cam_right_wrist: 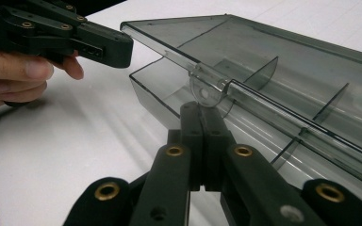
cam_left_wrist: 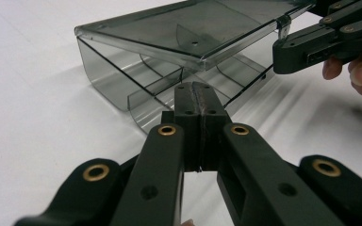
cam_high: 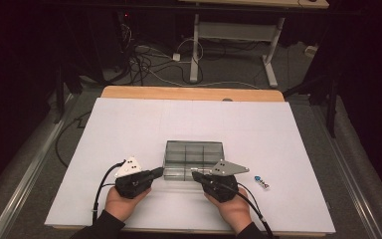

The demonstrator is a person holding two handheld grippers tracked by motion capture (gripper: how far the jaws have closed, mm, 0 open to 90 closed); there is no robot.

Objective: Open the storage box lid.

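**Both grippers closed at the front of the smoky plastic box**

Dark floor, loose cables and the legs of another desk [cam_high: 238, 35] are filling the background beyond my table [cam_high: 129, 124], which is lying under a white sheet with a strip of bare wood showing along its far edge. I am sitting at the near side, forearms coming in from below.

At the middle of the sheet, I am working on a smoke-grey transparent compartment box [cam_high: 193, 158]. Its hinged lid [cam_left_wrist: 188, 33] is standing part-way up, tilted above the tray, and thin dividers are splitting the tray into several cells. I cannot make out anything lying in them, and I am reading no brand, label or lettering on the box.

I am holding my left gripper [cam_high: 160, 172] at the box's near left corner, jaws pressed together with nothing between them; in the left gripper view the tips are sitting just at the tray's front wall. I am holding my right gripper [cam_high: 195, 175] at the near edge too, jaws likewise together, tips right under the lid's small round latch tab [cam_right_wrist: 206, 90]. Whether they are touching it, I cannot tell.

To the right, apart from the box, a small blue-and-white object [cam_high: 261, 181] is lying on the sheet, too small to read.
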